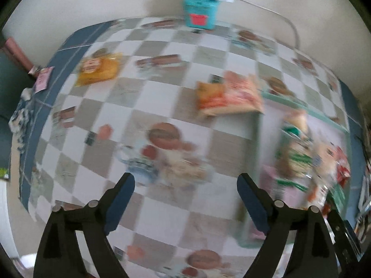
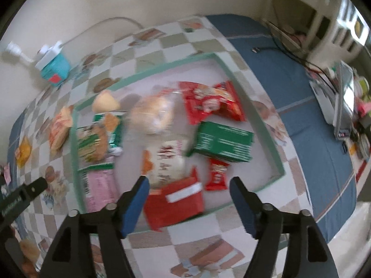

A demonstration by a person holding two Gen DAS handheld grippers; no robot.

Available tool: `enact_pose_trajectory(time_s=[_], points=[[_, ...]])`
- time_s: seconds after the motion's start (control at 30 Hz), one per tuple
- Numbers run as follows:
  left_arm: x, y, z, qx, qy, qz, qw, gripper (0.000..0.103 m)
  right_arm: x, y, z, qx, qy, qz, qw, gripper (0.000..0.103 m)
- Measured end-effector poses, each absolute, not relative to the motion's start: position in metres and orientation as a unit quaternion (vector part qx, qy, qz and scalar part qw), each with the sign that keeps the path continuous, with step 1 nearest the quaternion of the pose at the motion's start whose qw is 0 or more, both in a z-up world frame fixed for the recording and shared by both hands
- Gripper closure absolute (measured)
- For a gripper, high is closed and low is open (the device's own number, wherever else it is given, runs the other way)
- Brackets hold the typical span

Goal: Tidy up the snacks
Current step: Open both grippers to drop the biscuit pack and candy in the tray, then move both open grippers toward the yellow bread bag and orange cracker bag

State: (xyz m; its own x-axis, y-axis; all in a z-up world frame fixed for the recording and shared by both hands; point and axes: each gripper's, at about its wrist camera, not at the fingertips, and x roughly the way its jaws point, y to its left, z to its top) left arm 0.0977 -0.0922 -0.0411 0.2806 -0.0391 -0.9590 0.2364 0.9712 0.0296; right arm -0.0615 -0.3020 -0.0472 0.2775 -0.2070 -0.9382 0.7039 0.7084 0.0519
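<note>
Checkered tablecloth (image 1: 162,97) with printed food pictures covers the table, blue border (image 2: 289,88) on its edges. Teal box (image 1: 199,11) with a white lid and red label sits at top centre of left view against the cream wall (image 1: 92,0); same box upper left in right view. White cable (image 2: 111,20) runs along the wall. Black wires (image 2: 285,46) and blurred clutter (image 2: 345,106) at right edge.
</note>
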Motion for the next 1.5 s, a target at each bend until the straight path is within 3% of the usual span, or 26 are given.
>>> enact_pose_trajectory(time_s=[0.17,0.33,1.37,1.5], points=[[0.115,-0.059,-0.041,0.074,0.586,-0.05,0.806,0.012,-0.04,-0.278,-0.044,0.222,0.52,-0.283,0.775,0.003],[0.129,-0.031,-0.045,0.056,0.59,-0.023,0.805,0.011,-0.023,-0.258,-0.045,0.217,0.522,-0.267,0.781,0.0],[0.176,0.094,-0.077,-0.065,0.621,0.041,0.78,0.011,0.077,-0.165,-0.052,0.223,0.497,-0.18,0.819,0.0],[0.192,0.087,-0.078,-0.027,0.611,0.029,0.79,0.011,0.099,-0.162,-0.059,0.227,0.512,-0.166,0.812,0.0]])
